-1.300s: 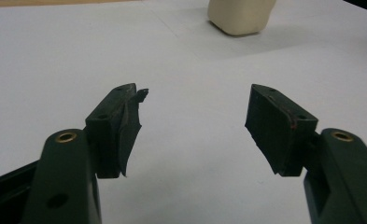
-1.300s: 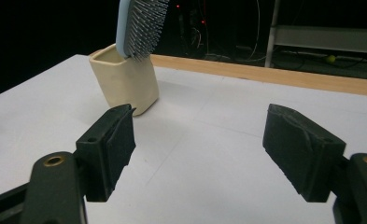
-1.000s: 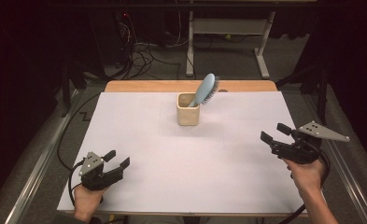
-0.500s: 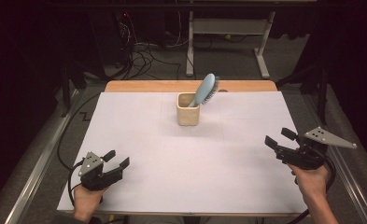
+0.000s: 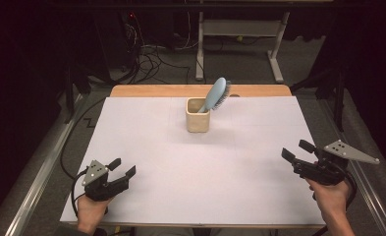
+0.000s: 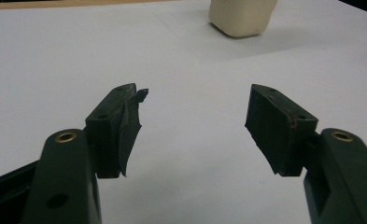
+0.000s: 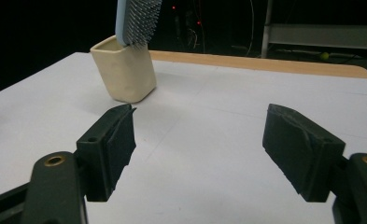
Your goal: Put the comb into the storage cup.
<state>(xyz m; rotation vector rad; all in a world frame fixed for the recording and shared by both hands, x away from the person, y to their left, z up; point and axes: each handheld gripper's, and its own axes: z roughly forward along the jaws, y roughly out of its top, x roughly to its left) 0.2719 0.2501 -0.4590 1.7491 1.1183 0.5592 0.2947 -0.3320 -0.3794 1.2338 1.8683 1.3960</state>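
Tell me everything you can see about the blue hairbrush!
The hairbrush is pale blue and looks like smooth plastic, with an oval head full of thin dark bristles. It stands handle-down in the cream cup, so its handle is mostly hidden inside. It leans on the cup's rim, tilting up toward the table's far right, its bristles facing right in the high view. Only the cup touches it. Cup and brush sit near the far middle of the white table.

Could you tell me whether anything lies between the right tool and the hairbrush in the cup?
Nothing visible does: bare white tabletop separates the open right tool from the hairbrush standing in the cup.
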